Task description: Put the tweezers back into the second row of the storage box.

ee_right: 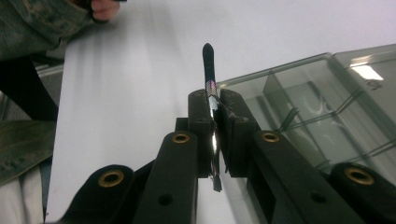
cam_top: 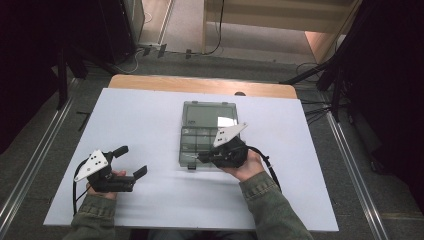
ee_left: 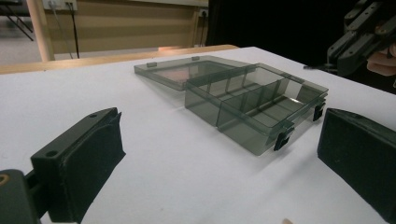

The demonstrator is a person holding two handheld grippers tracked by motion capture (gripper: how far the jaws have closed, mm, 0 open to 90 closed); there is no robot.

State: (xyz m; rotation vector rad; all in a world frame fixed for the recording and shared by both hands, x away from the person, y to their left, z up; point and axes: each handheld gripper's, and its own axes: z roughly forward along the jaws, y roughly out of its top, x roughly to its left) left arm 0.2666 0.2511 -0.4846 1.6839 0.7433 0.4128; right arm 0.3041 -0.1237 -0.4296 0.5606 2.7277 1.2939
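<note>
A smoky clear compartment box lies open in the middle of the white table, its lid folded flat behind it. My right gripper hovers over the box's near right corner, shut on a thin metal tool. In the right gripper view the tool sticks up from between the pressed jaws of the right gripper, silver with a black tip, beside the box. My left gripper rests at the near left of the table, open and empty. Its view looks across bare table at the box between the wide jaws of the left gripper.
The white board covers a wooden table whose far edge shows behind it. Metal rails and cables run along the floor on both sides. The right gripper appears far off at the top right of the left gripper view.
</note>
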